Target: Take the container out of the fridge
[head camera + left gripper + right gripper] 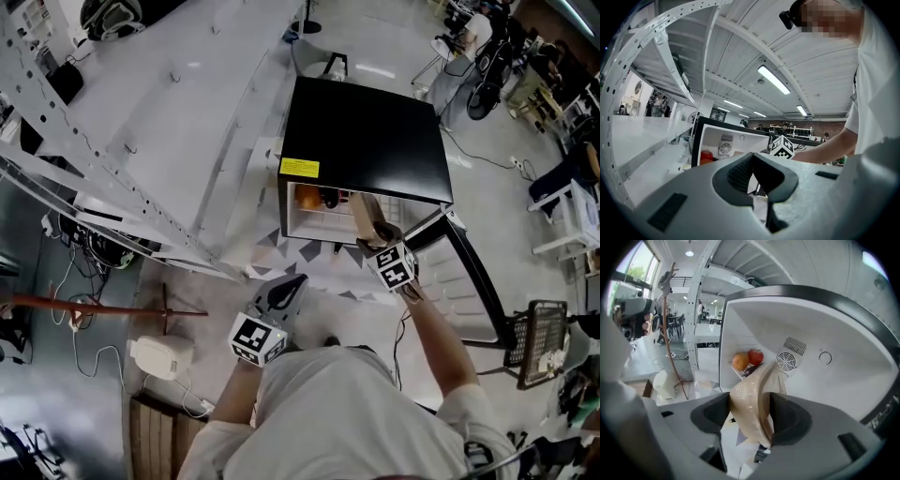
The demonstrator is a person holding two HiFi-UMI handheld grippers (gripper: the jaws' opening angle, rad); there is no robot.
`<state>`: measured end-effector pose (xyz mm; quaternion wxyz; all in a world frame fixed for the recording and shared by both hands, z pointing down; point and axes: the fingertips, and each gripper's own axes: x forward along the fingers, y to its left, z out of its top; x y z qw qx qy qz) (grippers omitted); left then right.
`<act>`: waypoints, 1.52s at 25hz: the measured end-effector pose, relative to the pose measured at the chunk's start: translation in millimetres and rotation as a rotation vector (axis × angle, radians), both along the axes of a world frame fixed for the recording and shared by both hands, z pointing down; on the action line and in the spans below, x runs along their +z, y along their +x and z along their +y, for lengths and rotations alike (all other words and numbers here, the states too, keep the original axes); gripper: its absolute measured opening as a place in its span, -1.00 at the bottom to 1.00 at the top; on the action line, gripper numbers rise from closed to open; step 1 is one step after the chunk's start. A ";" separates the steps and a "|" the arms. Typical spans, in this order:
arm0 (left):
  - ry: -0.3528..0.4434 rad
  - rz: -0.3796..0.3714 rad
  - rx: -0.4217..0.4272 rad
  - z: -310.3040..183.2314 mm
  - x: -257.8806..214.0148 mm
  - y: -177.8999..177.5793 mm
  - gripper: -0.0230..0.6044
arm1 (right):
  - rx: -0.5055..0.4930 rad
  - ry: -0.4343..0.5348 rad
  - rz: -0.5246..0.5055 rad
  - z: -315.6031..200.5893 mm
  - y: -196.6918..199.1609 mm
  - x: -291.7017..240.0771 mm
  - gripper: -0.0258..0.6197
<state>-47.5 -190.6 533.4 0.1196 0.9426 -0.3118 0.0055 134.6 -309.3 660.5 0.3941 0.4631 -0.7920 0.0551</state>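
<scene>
The black mini fridge (366, 141) stands open on the floor, its door (473, 277) swung out to the right. My right gripper (373, 230) is at the fridge mouth, shut on a beige plastic container (366, 216). In the right gripper view the container (752, 399) stands on edge between both pads of my right gripper (749, 413), just outside the white interior (811, 380). An orange fruit (740, 362) and a red apple (755, 356) sit on a shelf inside. My left gripper (284, 292) hangs lower, in front of the fridge, shut and empty; its own view shows the jaws (752, 171) together.
A white perforated metal rack (131, 150) stands left of the fridge. A white appliance (159, 356) and cables lie on the floor at lower left. A black wire cart (536, 342) stands right of the door. Chairs and desks fill the far right.
</scene>
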 end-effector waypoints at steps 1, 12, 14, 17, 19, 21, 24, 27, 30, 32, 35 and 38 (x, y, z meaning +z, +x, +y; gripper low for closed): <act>-0.001 -0.001 0.003 0.6 0.1 1.2 -0.91 | 0.011 -0.005 -0.033 5.4 0.6 -3.8 -0.08; -0.002 -0.025 0.026 8.7 -0.4 11.9 -0.91 | 0.088 -0.021 -0.298 59.2 19.8 -52.5 -0.09; -0.001 -0.027 0.028 7.8 -1.8 13.1 -0.91 | 0.100 -0.007 -0.343 67.0 22.9 -64.2 -0.09; 0.001 -0.032 0.032 6.7 -1.8 15.9 -0.91 | 0.112 0.025 -0.408 78.1 26.8 -81.5 -0.09; 0.002 -0.032 0.034 5.8 -2.0 18.9 -0.91 | 0.118 0.039 -0.453 85.2 29.2 -90.8 -0.09; 0.003 -0.029 0.036 4.8 -4.2 21.9 -0.91 | 0.123 0.047 -0.493 92.5 31.1 -99.4 -0.09; -0.005 -0.024 0.031 2.1 -6.1 25.0 -0.91 | 0.142 0.072 -0.535 102.1 36.4 -112.4 -0.09; -0.011 -0.023 0.022 -0.9 -7.1 27.4 -0.91 | 0.170 0.105 -0.582 110.7 44.1 -124.9 -0.09; -0.006 -0.016 0.020 -2.2 -12.6 29.8 -0.91 | 0.181 0.147 -0.613 119.4 49.2 -138.1 -0.09; -0.005 -0.013 0.022 -2.1 -18.3 31.5 -0.91 | 0.194 0.175 -0.624 125.4 53.4 -146.7 -0.09; -0.003 -0.014 0.025 -0.7 -25.7 33.8 -0.91 | 0.223 0.197 -0.644 137.2 59.9 -155.0 -0.09; 0.005 -0.010 0.021 0.1 -30.1 34.9 -0.91 | 0.243 0.212 -0.660 148.0 67.3 -159.0 -0.09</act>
